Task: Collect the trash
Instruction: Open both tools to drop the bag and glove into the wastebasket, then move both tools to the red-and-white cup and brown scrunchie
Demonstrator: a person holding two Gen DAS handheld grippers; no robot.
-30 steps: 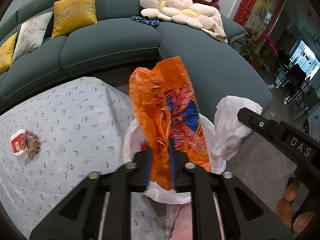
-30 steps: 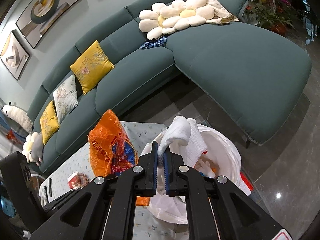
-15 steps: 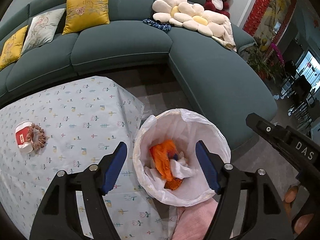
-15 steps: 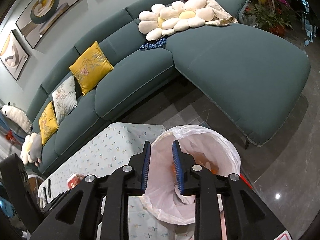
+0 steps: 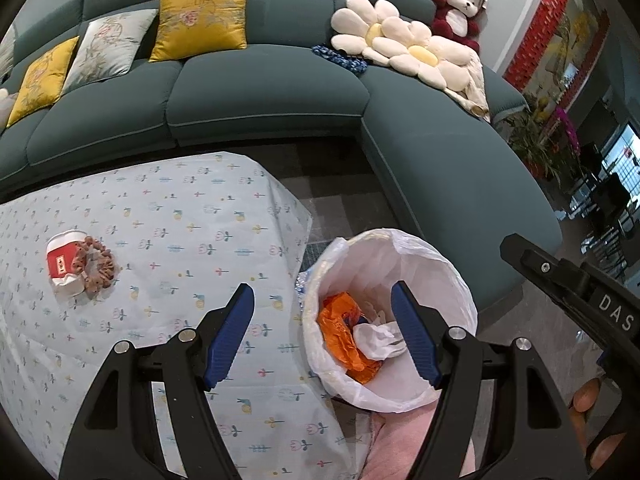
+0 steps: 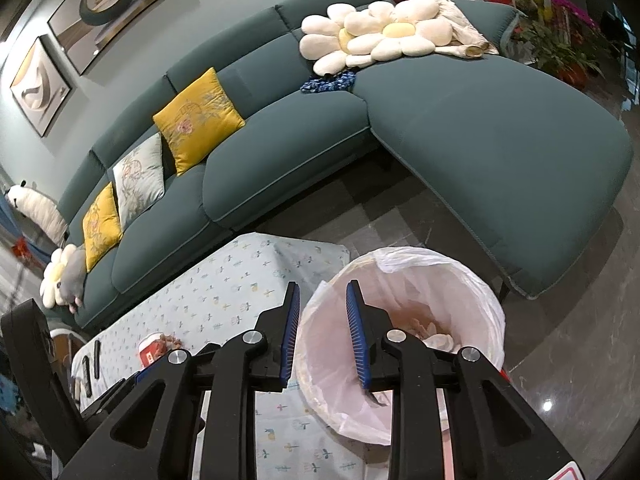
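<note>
Left tongs [image 5: 322,334]: spread wide with nothing between the blue pads; one pad hangs over the worktop edge, the other over the bin mouth.
Right tongs [image 6: 322,334]: parted with a moderate gap and holding nothing; the near rim of the bin shows between the pads in the right wrist view.
Trash bin [image 5: 460,280]: a round bin lined with a white plastic bag, standing on the floor just beside the corner of the worktop; also seen from the right wrist [image 6: 486,300].
Orange wrapper [image 5: 340,332]: crumpled, with a patch of blue print, lying inside the bin against its left wall.
White tissue [image 5: 378,340]: crumpled, inside the bin, touching the orange wrapper on its right side.
Worktop [image 5: 192,240]: covered with a pale cloth printed with small flowers; the cloth hangs down at the corner next to the bin.
Red-and-white cup [image 5: 64,262]: lying on its side on the worktop, well apart from the bin, at the left of the left wrist view.
Bead bracelet [image 5: 100,266]: brown beads, touching the cup on its right side.
Sofa [image 5: 272,92]: teal sectional curving behind the worktop and bin, carrying yellow cushions [image 5: 202,14], a flower-shaped pillow [image 5: 400,46] and a red plush bear [image 5: 460,4].
</note>
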